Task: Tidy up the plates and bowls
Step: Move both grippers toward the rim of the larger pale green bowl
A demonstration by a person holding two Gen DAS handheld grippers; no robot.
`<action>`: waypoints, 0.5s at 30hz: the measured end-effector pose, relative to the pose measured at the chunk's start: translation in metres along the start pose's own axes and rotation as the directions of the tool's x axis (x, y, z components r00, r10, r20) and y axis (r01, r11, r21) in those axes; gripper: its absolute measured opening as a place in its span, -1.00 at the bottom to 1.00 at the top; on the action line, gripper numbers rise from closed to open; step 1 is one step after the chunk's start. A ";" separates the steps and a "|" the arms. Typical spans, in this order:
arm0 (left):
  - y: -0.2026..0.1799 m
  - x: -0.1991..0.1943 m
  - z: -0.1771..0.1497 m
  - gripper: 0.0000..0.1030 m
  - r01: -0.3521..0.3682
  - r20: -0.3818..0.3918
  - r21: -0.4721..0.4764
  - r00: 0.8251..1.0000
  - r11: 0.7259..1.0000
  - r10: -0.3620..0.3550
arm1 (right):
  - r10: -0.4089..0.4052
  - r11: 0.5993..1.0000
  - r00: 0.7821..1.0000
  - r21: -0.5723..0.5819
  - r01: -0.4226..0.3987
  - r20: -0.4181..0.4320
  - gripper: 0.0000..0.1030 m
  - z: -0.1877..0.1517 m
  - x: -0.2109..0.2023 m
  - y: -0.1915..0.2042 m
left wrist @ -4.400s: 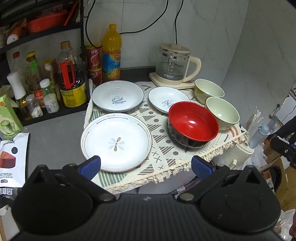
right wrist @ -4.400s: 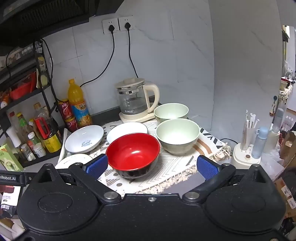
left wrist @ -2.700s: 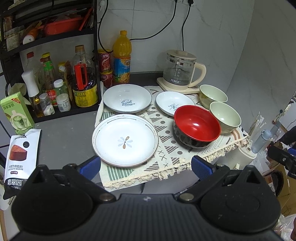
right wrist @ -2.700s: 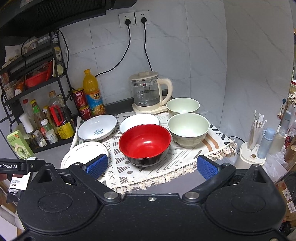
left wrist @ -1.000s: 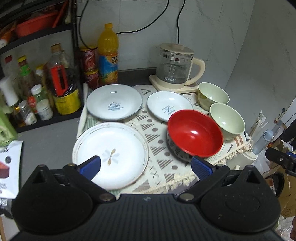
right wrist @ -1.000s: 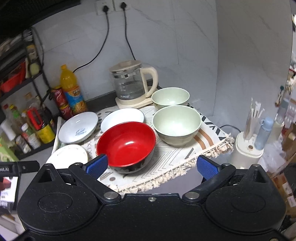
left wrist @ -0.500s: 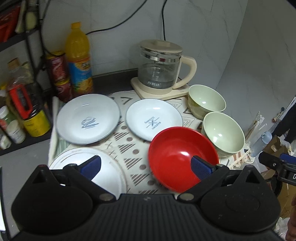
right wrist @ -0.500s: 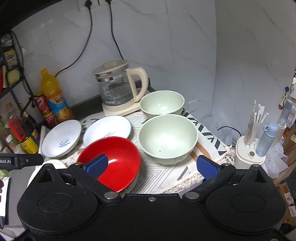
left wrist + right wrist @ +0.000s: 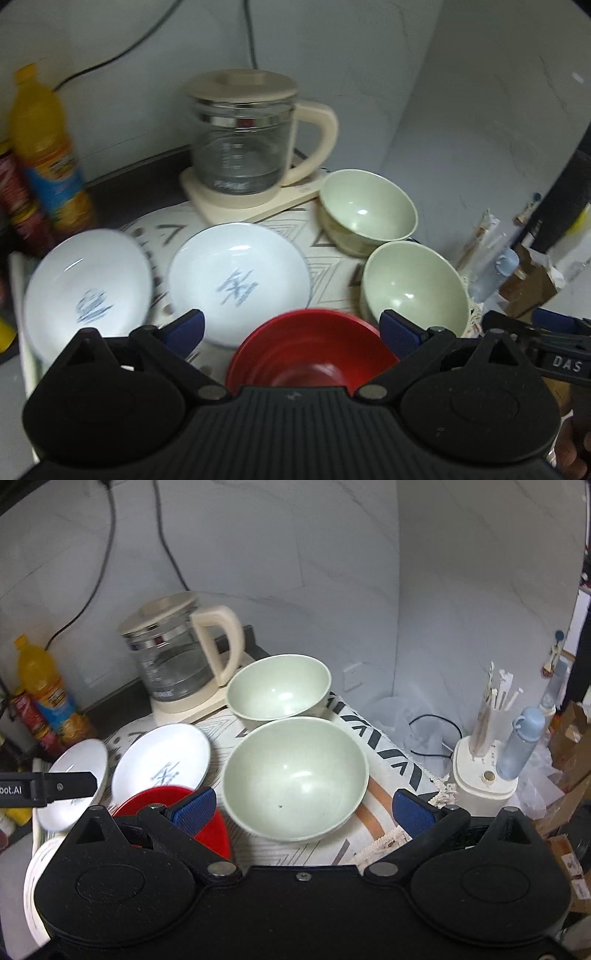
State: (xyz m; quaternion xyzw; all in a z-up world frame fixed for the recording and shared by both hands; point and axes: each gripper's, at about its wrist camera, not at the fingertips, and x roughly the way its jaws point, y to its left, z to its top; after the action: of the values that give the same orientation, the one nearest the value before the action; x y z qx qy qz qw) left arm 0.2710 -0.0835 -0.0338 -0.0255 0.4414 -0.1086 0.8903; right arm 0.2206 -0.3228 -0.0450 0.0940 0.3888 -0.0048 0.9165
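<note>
Right wrist view: the right hand-held gripper (image 9: 301,810) is spread wide and empty, its blue pads flanking the nearer pale green bowl (image 9: 295,777), which now fills the gap between them where a second ago the red bowl (image 9: 207,825) sat centred. The second green bowl (image 9: 279,690) stands just behind it, touching or nearly so, with the glass kettle (image 9: 173,661) on its cream base beyond. From the left wrist view, the left hand-held gripper (image 9: 291,328) is likewise open and holding nothing, and it has swung in low over the red bowl, whose far rim lies between its pads; the small white plate (image 9: 238,282) and the larger white plate (image 9: 86,291) lie just past it on the patterned cloth (image 9: 373,738) covering the desk. Motion blur smears this view. Both tools have closed in on the bowls, so the likely first step is nesting the green bowls, though nothing is gripped yet.
</note>
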 end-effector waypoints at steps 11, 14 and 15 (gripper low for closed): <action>-0.015 0.051 0.025 0.87 0.072 -0.079 0.096 0.995 0.993 -0.064 | -0.048 0.994 0.995 0.094 0.056 -0.083 0.69 0.006 0.042 -0.015; -0.021 0.063 0.027 0.84 0.082 -0.100 0.101 0.992 0.992 -0.072 | -0.056 0.994 0.993 0.093 0.066 -0.105 0.66 0.005 0.050 -0.020; -0.023 0.068 0.027 0.80 0.083 -0.109 0.100 0.991 0.992 -0.071 | -0.055 0.993 0.992 0.095 0.067 -0.115 0.66 0.005 0.053 -0.023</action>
State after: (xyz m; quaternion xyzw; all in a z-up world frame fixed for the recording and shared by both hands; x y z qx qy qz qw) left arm 0.3285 -0.1220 -0.0667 0.0100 0.4801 -0.1671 0.8611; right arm 0.2590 -0.3424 -0.0836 0.1273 0.4415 -0.0468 0.8869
